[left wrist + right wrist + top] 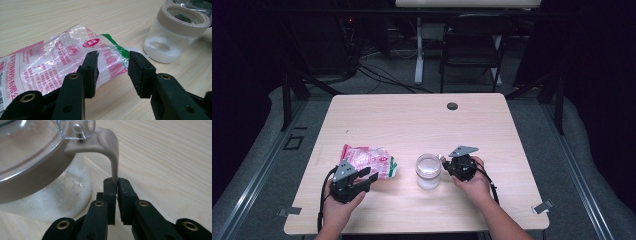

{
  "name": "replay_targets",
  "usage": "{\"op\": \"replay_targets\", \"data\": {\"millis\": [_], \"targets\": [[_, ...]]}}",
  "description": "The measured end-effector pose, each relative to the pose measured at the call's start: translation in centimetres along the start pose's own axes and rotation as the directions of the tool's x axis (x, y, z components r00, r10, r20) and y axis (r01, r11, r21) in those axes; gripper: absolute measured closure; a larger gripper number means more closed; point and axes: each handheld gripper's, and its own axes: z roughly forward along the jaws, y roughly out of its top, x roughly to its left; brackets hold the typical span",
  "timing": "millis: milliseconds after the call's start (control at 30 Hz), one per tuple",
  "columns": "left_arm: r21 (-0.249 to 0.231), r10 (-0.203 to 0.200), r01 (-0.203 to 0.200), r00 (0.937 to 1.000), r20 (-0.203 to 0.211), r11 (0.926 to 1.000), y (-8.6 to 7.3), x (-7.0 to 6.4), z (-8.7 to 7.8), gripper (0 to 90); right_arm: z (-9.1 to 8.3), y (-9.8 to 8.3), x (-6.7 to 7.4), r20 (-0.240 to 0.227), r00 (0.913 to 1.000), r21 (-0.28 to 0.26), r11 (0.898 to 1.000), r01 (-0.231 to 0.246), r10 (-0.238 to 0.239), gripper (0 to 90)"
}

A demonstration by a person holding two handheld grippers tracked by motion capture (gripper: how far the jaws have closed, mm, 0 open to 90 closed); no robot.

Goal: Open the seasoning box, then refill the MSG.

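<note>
Pinching beige latch tab (114, 167) of lidded jar (428, 171) in right hand-held gripper (117, 185), jaws closed; left hand-held gripper (113, 66) wide open, empty, over plastic packet (60, 62) on bench (412, 120)

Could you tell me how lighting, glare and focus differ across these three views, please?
High view: the table is lit and its surroundings are dark. Left gripper view: glare streaks the plastic bag, and the jar looks slightly soft. Right gripper view: the jar's lid is blurred up close, while the strap pinched by the right hand-held gripper is sharper.

Dark lab (studio-like), floor cables (377, 75), folding chair (472, 47)
</note>
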Motion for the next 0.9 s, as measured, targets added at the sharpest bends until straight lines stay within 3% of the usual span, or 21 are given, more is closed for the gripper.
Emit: {"op": "replay_targets", "data": {"millis": [233,300,433,767,900], "targets": [[-0.014,0.0,0.0,1.0,0.005,0.9999,0.3,0.2,0.1,59.7,-0.9,-0.4,1.1,0.053,0.9983,0.03,0.999,-0.025,0.024,85.2],[-0.018,0.003,-0.002,0.9999,0.012,0.9998,0.5,0.1,0.2,59.4,-1.1,-0.6,1.4,0.049,0.9976,0.026,0.998,-0.051,0.05,84.8],[-0.013,0.019,-0.019,0.9995,0.027,0.9997,0.9,0.0,0.9,58.8,-1.5,-1.0,1.8,0.049,0.9972,0.03,0.998,-0.058,0.057,84.0],[-0.025,0.053,-0.052,0.9978,0.039,0.9983,2.0,-0.6,2.4,58.9,-3.4,-2.0,3.0,0.017,0.9985,0.012,0.999,-0.053,0.052,79.8],[-0.027,0.06,-0.059,0.9972,0.044,0.9979,2.3,-0.8,2.6,59.1,-4.5,-2.2,3.8,-0.042,0.9978,0.005,0.999,-0.051,0.051,77.7]]}}
